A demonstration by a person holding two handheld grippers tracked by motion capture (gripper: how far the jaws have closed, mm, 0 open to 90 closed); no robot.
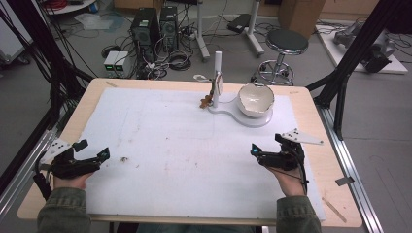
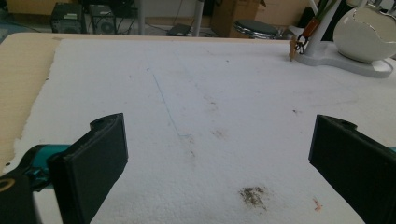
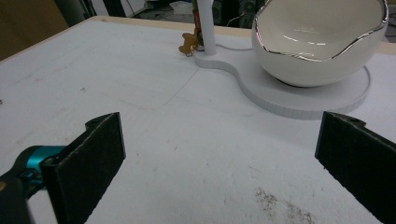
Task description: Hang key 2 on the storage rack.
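A white egg-shaped bowl rests on a flat white stand at the back of the table, right of centre. A thin white post rises from the stand's left end. A small brown charm hangs from the post on a strap. My left gripper sits low at the front left, open and empty. My right gripper is at the front right, open and empty, pointing toward the bowl.
A white foam sheet covers most of the wooden table. A dark smudge marks the sheet near my left gripper. Behind the table stand a stool, computer towers and cables; black frame posts flank it.
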